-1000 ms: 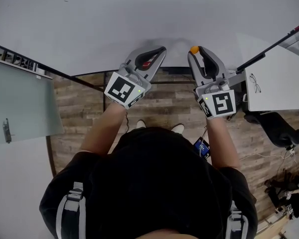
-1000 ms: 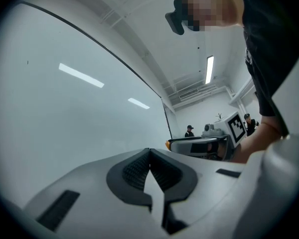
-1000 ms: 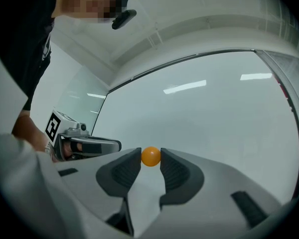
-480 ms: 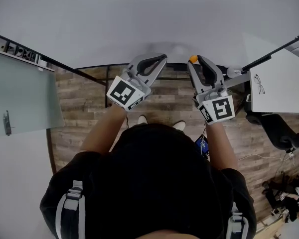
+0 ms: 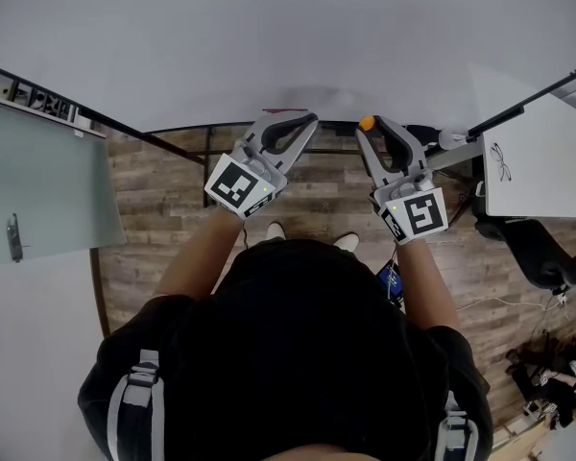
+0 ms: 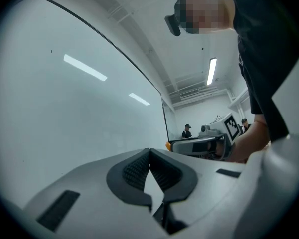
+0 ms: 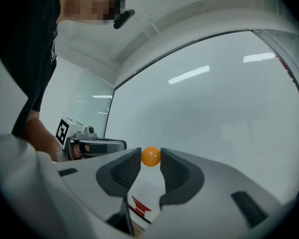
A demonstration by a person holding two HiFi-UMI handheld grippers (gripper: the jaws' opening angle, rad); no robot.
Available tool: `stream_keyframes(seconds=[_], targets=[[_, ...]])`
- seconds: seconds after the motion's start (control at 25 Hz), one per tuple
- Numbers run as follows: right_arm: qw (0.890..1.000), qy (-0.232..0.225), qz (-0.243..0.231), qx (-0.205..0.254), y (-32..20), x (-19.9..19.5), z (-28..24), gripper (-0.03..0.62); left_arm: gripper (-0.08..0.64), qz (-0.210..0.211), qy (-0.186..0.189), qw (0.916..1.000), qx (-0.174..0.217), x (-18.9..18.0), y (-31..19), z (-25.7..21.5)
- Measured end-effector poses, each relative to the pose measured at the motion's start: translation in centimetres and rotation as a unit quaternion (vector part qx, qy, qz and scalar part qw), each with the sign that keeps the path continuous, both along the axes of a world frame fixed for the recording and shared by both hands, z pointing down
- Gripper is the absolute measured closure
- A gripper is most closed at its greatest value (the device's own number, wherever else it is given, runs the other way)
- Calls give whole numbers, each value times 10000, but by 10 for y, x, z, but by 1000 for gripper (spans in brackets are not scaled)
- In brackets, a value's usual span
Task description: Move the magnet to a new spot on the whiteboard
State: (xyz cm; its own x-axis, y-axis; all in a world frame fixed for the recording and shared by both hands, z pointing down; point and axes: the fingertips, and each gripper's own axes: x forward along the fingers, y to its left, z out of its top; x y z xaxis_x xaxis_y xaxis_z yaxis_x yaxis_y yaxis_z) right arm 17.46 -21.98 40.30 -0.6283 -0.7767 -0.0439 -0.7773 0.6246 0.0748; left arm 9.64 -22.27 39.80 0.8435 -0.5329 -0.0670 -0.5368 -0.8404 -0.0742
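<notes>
The small round magnet is orange, the whiteboard glossy white with a small red mark near its lower edge, the right gripper and left gripper pale grey with black ribbed pads and black-and-white square-patterned cubes, the plank floor streaked grey-brown.

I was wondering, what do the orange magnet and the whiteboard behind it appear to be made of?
The orange magnet is probably a smooth plastic shell: it is rounded and evenly coloured, with a soft sheen. The magnetic part itself isn't visible. The whiteboard looks like a glossy white coated panel, perhaps painted steel, since ceiling lights reflect in it as bright streaks.
</notes>
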Motion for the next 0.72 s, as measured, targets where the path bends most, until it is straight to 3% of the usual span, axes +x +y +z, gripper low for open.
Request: stream_keyframes(seconds=[0.72], targets=[[10000, -12, 52, 42, -6, 3, -5, 476, 555, -134, 37, 9999, -12, -7, -9, 0]])
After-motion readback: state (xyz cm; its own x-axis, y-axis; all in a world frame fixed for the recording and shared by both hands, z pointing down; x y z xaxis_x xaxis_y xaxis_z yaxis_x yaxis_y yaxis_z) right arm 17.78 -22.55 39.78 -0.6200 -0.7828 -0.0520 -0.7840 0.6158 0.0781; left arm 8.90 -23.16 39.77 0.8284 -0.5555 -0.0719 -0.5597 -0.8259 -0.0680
